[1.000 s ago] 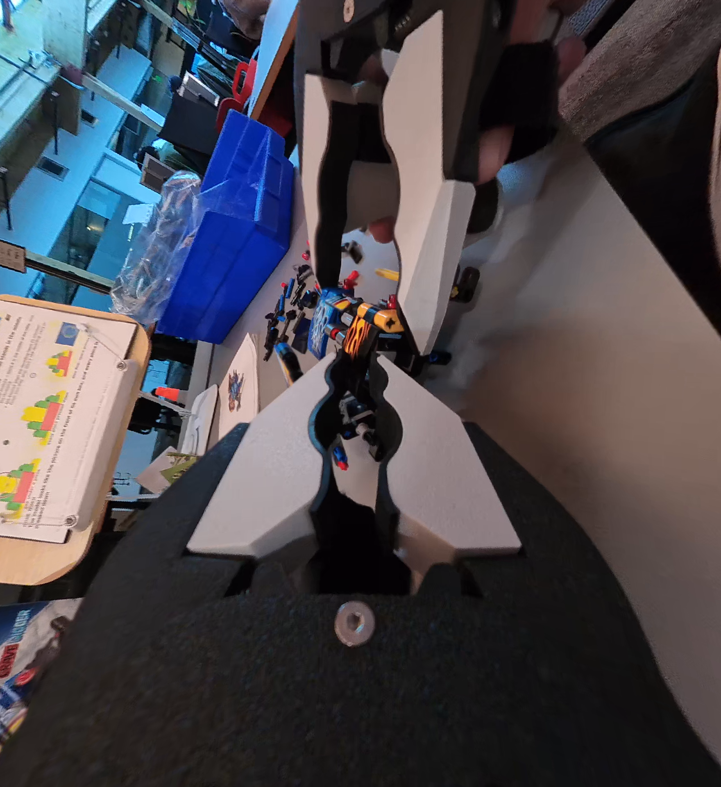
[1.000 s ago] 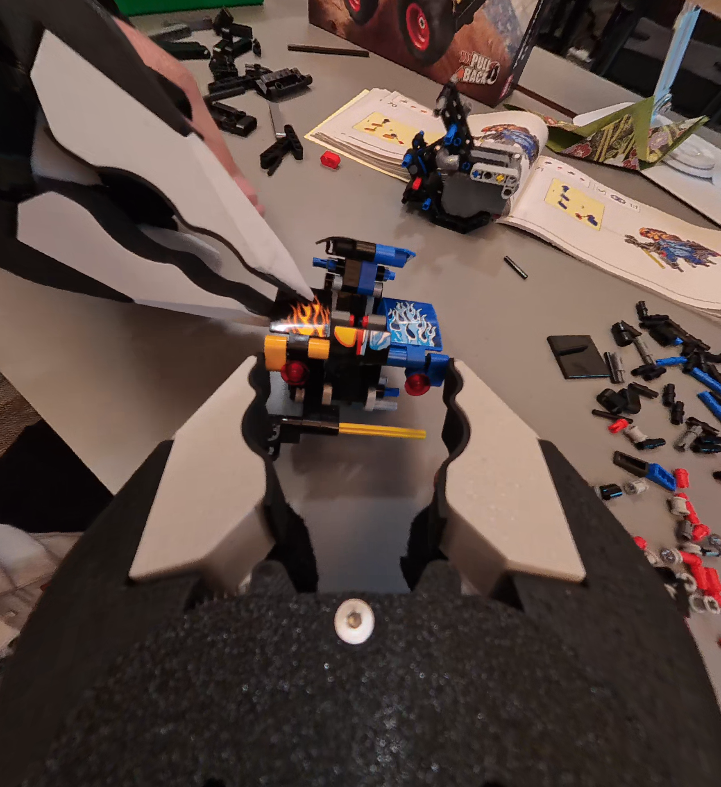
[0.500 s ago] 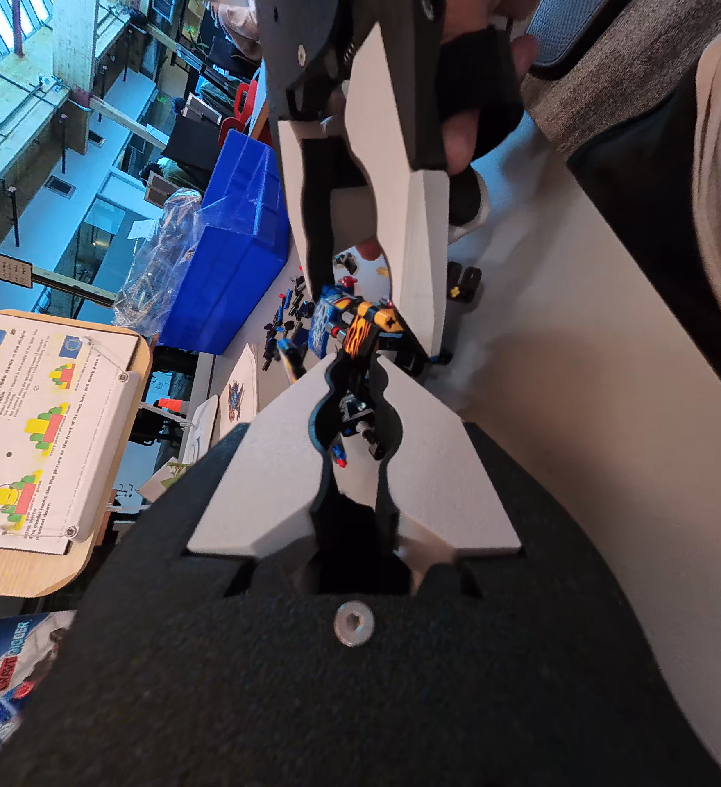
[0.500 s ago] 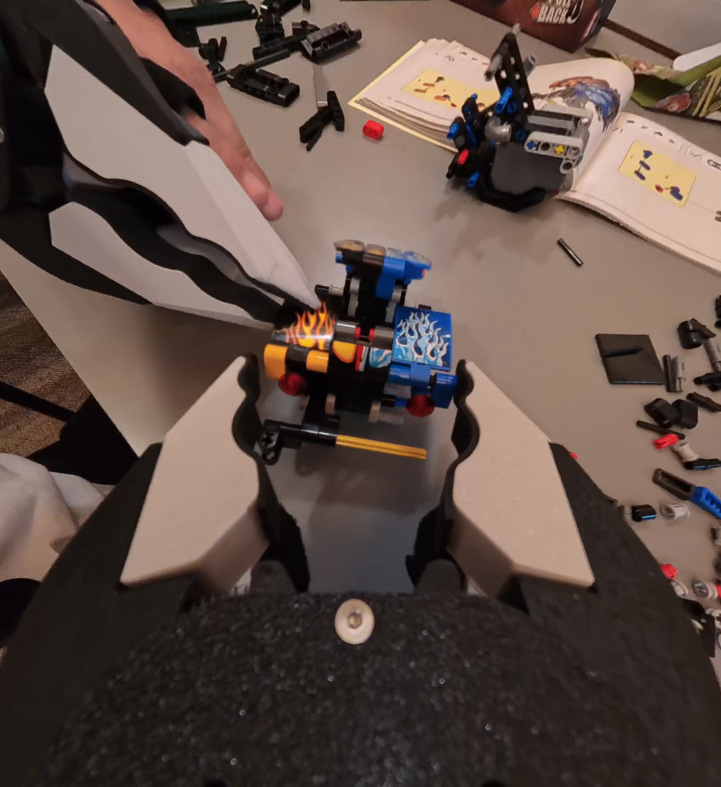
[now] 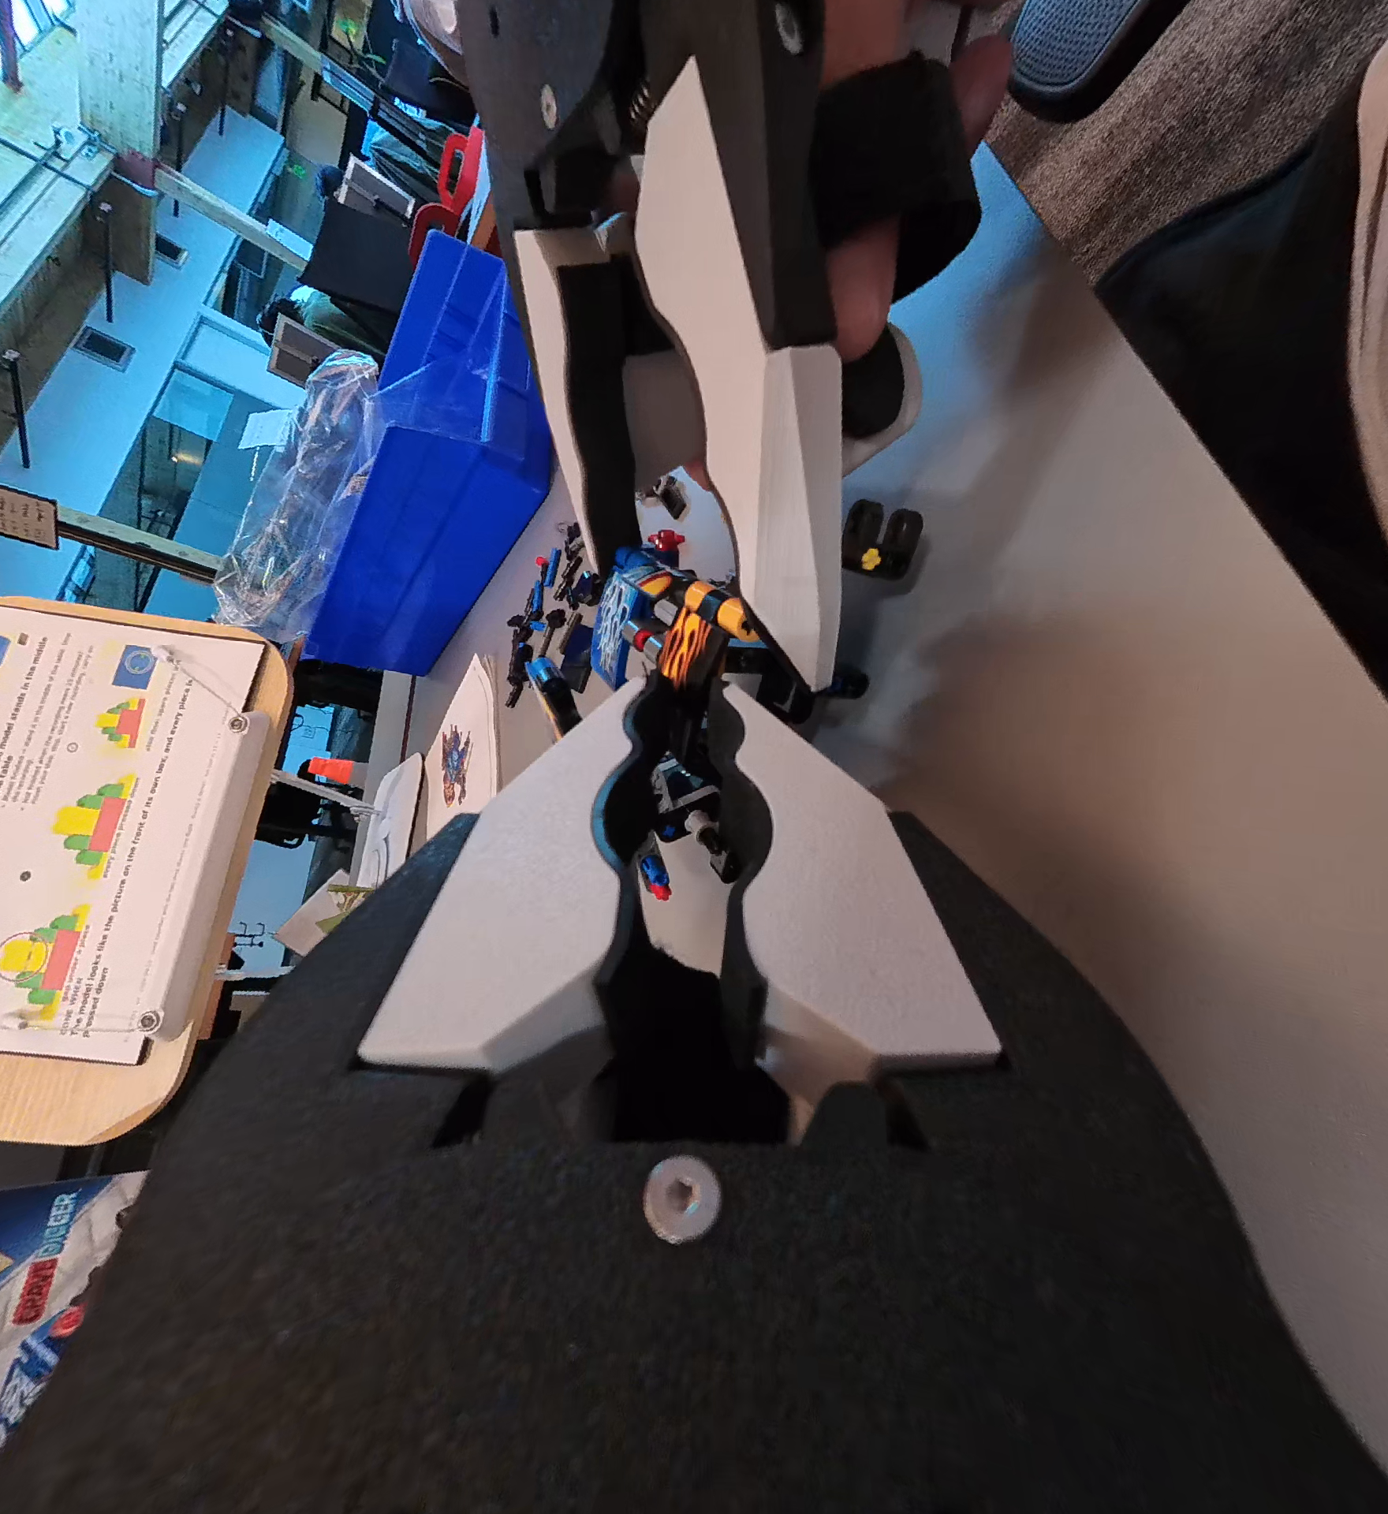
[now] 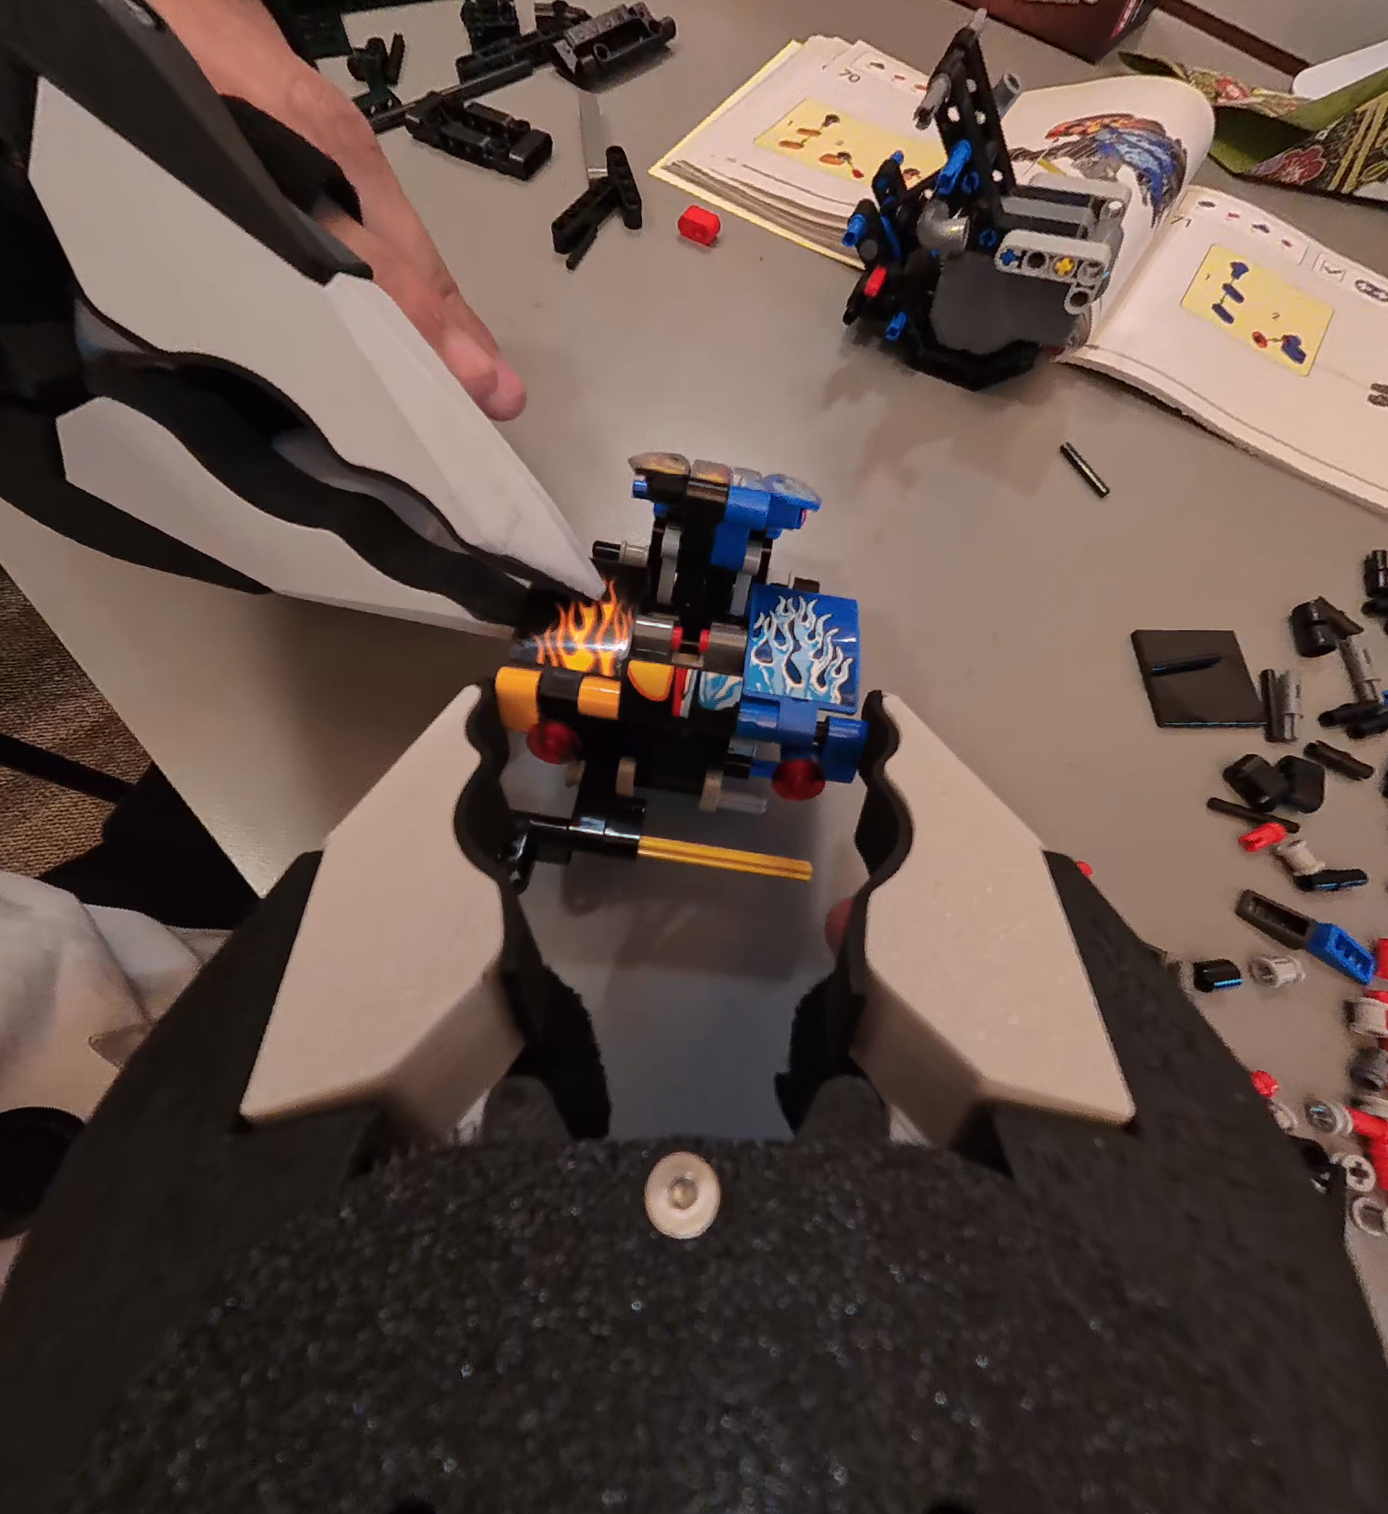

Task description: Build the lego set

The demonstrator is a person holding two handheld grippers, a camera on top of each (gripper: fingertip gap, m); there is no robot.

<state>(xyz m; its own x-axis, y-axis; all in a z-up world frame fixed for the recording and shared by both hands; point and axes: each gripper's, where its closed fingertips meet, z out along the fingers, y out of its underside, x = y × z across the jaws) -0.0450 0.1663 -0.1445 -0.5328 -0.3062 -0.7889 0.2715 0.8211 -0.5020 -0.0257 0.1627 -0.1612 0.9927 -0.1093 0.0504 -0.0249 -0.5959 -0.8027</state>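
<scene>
Grey table (image 6: 879,491) holds two lego assemblies (image 6: 674,672).

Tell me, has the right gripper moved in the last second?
Yes. In its view the booklet has shifted up and right and grown, so the right gripper came closer, aiming lower and more left.

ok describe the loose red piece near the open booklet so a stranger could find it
Start at the open instruction booklet at the far side of the grey table. Just left of its near corner lies a small rounded red brick, beside crossed black beams. It lies alone, away from the red pins scattered on the right.
</scene>
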